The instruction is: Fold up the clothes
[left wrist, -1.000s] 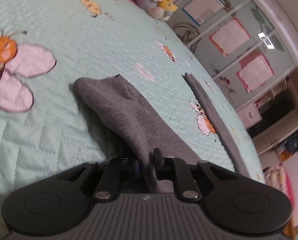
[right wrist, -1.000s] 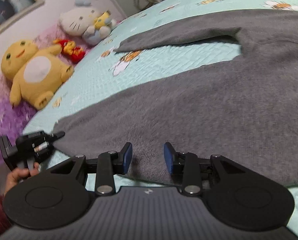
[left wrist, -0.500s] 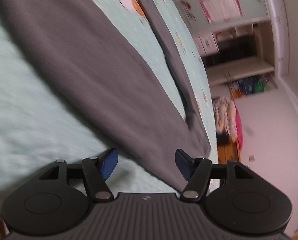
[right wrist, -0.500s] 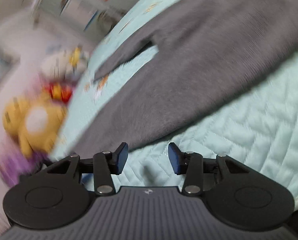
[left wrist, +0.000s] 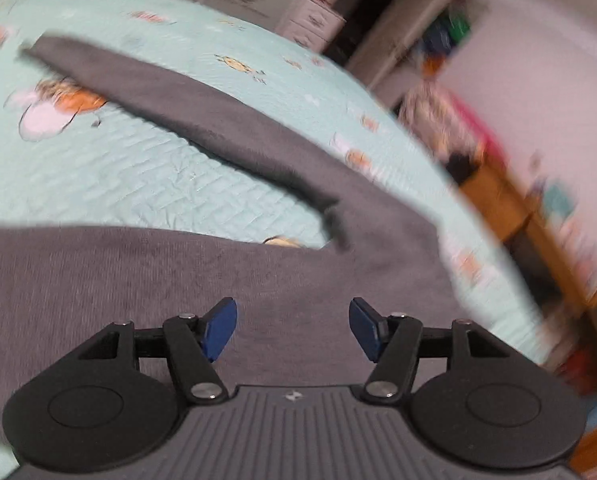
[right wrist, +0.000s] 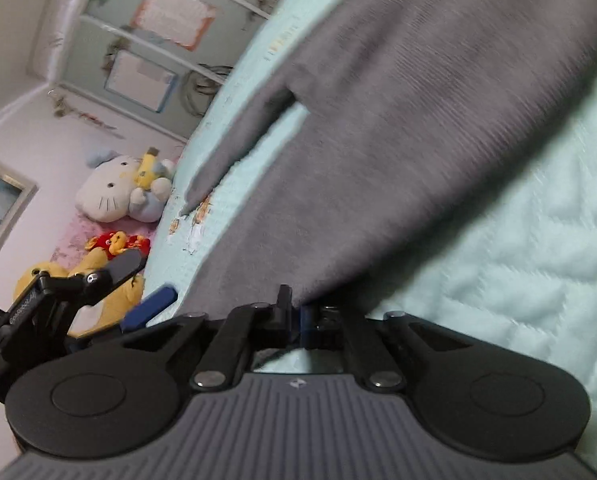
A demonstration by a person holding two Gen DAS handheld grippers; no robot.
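The grey sweater (left wrist: 146,280) lies flat on the bed (left wrist: 146,172), long axis running away from the right gripper (right wrist: 296,314), jaws closed on its hem; the left gripper (left wrist: 292,330) hovers jaws-open above the body panel.

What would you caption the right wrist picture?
Right gripper shut on grey sweater hem, over a mint quilt.
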